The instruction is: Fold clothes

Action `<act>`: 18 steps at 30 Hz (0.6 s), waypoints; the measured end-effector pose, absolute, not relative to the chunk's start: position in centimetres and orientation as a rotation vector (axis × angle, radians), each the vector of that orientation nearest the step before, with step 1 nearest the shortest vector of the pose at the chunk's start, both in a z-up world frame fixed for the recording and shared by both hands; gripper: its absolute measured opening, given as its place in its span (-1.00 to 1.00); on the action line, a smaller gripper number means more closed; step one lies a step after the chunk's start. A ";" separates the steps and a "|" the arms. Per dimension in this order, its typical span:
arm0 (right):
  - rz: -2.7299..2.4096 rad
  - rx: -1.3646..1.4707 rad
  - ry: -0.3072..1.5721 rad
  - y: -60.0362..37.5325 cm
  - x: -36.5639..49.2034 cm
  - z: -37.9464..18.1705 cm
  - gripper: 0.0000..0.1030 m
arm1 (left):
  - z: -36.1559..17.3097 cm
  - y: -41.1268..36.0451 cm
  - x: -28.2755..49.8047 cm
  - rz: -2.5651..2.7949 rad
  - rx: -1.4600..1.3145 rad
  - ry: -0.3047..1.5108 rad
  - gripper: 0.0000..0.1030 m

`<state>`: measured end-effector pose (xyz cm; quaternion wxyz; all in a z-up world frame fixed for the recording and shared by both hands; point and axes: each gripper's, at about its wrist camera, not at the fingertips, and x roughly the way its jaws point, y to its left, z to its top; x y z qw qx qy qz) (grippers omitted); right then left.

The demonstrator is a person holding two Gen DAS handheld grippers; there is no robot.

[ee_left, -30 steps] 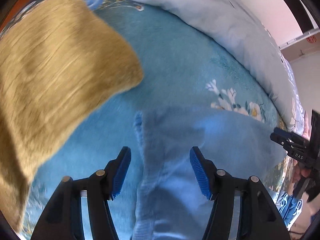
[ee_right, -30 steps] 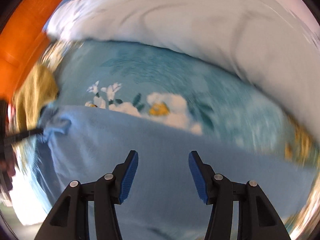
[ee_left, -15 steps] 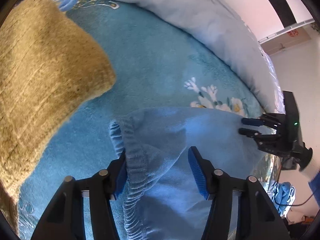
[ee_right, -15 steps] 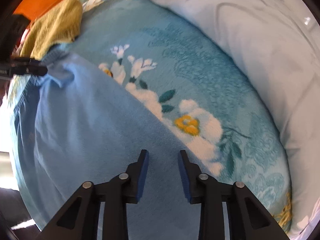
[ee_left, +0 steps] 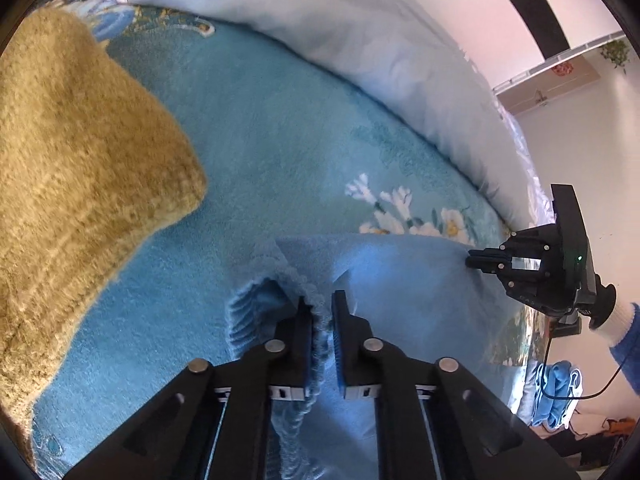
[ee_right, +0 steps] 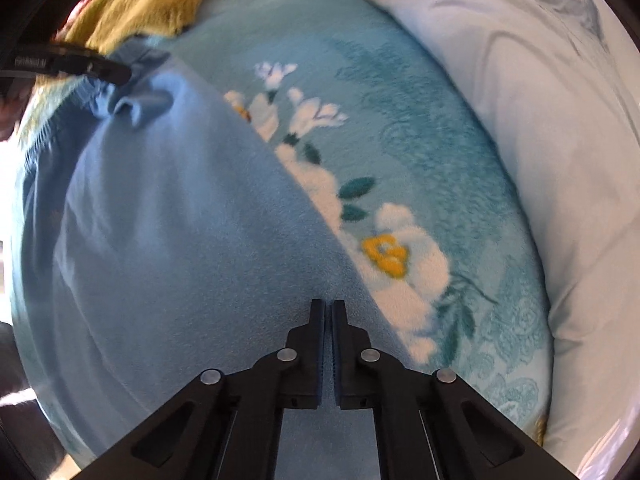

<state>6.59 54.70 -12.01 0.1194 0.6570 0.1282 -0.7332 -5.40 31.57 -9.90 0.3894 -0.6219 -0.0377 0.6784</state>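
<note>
the light blue garment (ee_left: pixel 400 280) is soft matt fleece with a ribbed, gathered hem. the mustard sweater (ee_left: pixel 80 184) is coarse, fuzzy knit. the floral blanket (ee_left: pixel 260 140) is plush matt pile; the pale quilt (ee_right: pixel 540 100) is smooth cloth with a slight sheen.

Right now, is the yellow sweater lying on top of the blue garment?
No, the yellow sweater lies beside the blue garment, with bare blanket between them.

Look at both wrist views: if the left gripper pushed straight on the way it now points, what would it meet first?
The left gripper is already shut on the ribbed edge of the light blue garment. Pushing on, it would likely press that fabric into the teal floral blanket just beneath, though depth is hard to judge.
</note>
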 end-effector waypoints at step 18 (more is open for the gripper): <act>-2.250 1.900 0.302 60.5 6.4 -9.6 -0.94 | -10.6 31.5 -8.9 1.808 -1.564 -0.324 -0.86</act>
